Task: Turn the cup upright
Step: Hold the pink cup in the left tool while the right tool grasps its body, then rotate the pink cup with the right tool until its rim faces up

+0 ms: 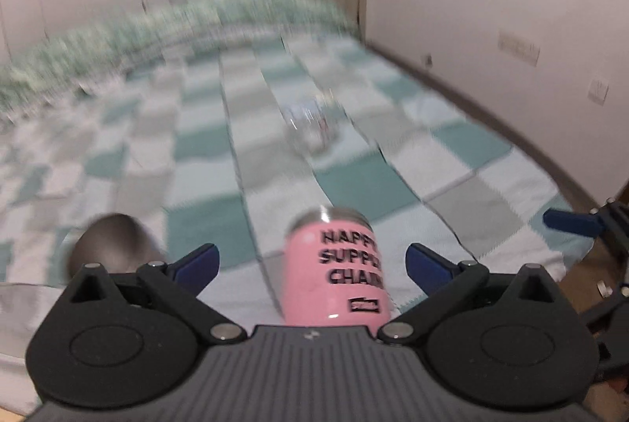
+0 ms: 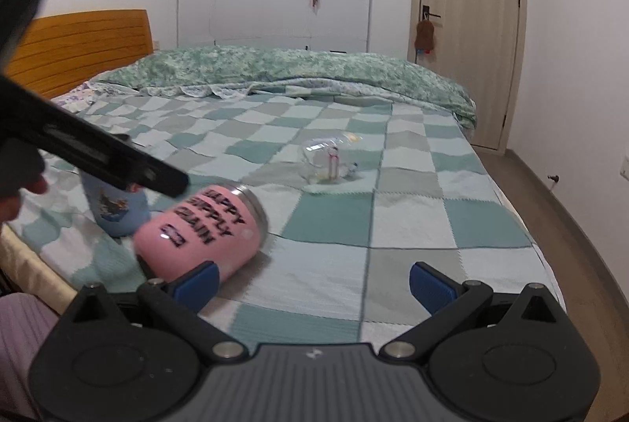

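A pink cup (image 1: 338, 272) with black lettering lies on its side on the checkered bedspread, its steel rim pointing away from me. It also shows in the right wrist view (image 2: 204, 233), lying tilted. My left gripper (image 1: 312, 265) is open, with the cup between its blue fingers and not touching them. The left gripper's body (image 2: 98, 151) crosses the left of the right wrist view above the cup. My right gripper (image 2: 314, 284) is open and empty, to the right of the pink cup; its left finger (image 2: 196, 284) is close to the cup's base.
A blue cup (image 2: 116, 210) stands upright just behind the pink cup. A clear glass mug (image 2: 326, 162) lies on its side mid-bed, also blurred in the left wrist view (image 1: 314, 123). A green duvet (image 2: 295, 72) is bunched at the far side. The bed edge (image 2: 35, 265) is at left.
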Demonstrator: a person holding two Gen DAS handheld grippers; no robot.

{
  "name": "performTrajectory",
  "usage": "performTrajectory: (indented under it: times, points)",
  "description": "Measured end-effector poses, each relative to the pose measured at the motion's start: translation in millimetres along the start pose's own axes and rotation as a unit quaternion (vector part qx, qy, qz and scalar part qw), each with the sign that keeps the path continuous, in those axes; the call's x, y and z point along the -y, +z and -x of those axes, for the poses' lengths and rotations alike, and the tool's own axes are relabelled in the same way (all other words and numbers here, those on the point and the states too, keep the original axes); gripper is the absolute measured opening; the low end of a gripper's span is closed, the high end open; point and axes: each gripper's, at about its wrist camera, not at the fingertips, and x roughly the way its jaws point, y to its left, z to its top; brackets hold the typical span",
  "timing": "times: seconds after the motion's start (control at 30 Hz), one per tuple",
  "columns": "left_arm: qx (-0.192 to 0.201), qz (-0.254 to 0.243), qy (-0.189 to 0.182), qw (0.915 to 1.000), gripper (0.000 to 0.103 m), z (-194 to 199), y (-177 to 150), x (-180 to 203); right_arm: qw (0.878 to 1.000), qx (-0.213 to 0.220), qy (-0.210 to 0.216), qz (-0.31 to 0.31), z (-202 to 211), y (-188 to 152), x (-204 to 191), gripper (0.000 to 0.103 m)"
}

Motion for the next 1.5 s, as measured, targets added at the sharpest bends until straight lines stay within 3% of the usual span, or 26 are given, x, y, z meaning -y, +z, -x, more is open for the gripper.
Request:
performTrajectory:
  times: [0.17,0.37,0.6,0.87,1.0,1.17,1.27,1.37,1.5]
  points:
    - [0.064,0.024,0.016,0.9975,0.103,43.7,-30.9,-21.4,1.0,0.0,0.009,-0.001,7.9,8.3,-27.4,0.103]
    - [0.062,0.066,0.029,0.9955,0.103,54.0,-73.3,-56.1,0.999,-0.029,0.022,-0.01,0.8,18.9,-66.4,0.103]
    - [0.046,0.082,0.031,0.9951,0.103,39.2,-95.2,-92.7,0.994,-0.083,0.028,-0.065,-31.3,43.0,-89.8,0.103]
    - [0.033,0.066,0.031,0.9968,0.103,9.7,-98.5,-110.2,0.972,-0.178,0.01,-0.154,-106.6,69.3,-81.1,0.103]
    - [0.027,0.056,0.02,0.9979,0.103,-6.3,-97.3,-114.5,0.953,-0.234,-0.003,-0.191,-147.9,79.2,-69.8,0.102]
    - [0.032,0.034,0.006,0.9989,0.103,-18.3,-97.8,-114.7,0.929,-0.286,-0.021,-0.236,-185.7,77.8,-56.0,0.097]
    - [0.033,0.023,-0.002,0.9992,0.103,-24.8,-97.4,-115.3,0.918,-0.311,-0.016,-0.245,-197.1,70.7,-57.3,0.089]
    - [0.028,0.025,-0.004,0.9993,0.103,-30.9,-97.3,-119.4,0.924,-0.303,-0.014,-0.231,-195.9,70.0,-59.8,0.086]
    - [0.029,0.03,-0.003,0.9991,0.103,-32.5,-97.6,-122.2,0.947,-0.257,0.011,-0.193,-174.3,71.5,-67.0,0.085]
